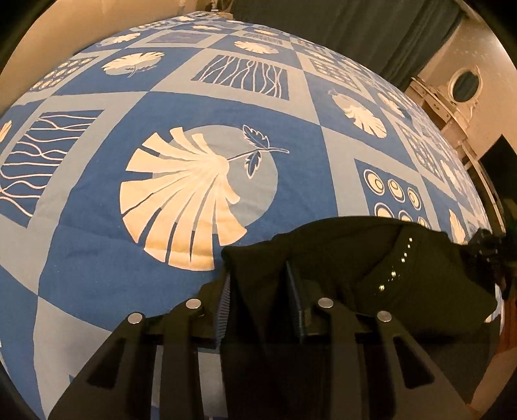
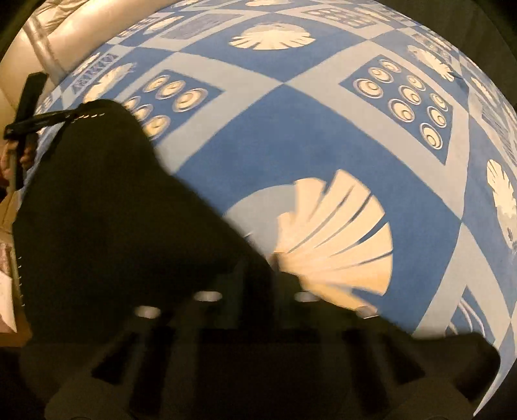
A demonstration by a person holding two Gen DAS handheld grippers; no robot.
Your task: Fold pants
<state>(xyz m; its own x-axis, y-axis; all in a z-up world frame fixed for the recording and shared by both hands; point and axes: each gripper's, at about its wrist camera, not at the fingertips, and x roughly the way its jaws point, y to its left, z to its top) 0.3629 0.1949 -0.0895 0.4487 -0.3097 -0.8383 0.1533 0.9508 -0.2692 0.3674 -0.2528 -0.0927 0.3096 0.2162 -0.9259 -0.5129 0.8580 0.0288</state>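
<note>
The pants [image 1: 371,265] are black, with a row of small shiny studs. In the left wrist view my left gripper [image 1: 258,274] is shut on a bunched edge of them, held above the bed; the cloth stretches right toward my other gripper [image 1: 488,255] at the frame edge. In the right wrist view, which is blurred, my right gripper [image 2: 258,274] is shut on the pants [image 2: 106,210]. The dark cloth spreads left to my left gripper [image 2: 29,121]. The fingertips are hidden in the fabric.
A blue and white patterned bedspread [image 1: 200,113] covers the bed [image 2: 290,135] below both grippers. A dark curtain [image 1: 355,29] hangs behind, a white dresser with an oval mirror [image 1: 465,85] stands at right, and pale cushions [image 2: 80,29] are at the bed's edge.
</note>
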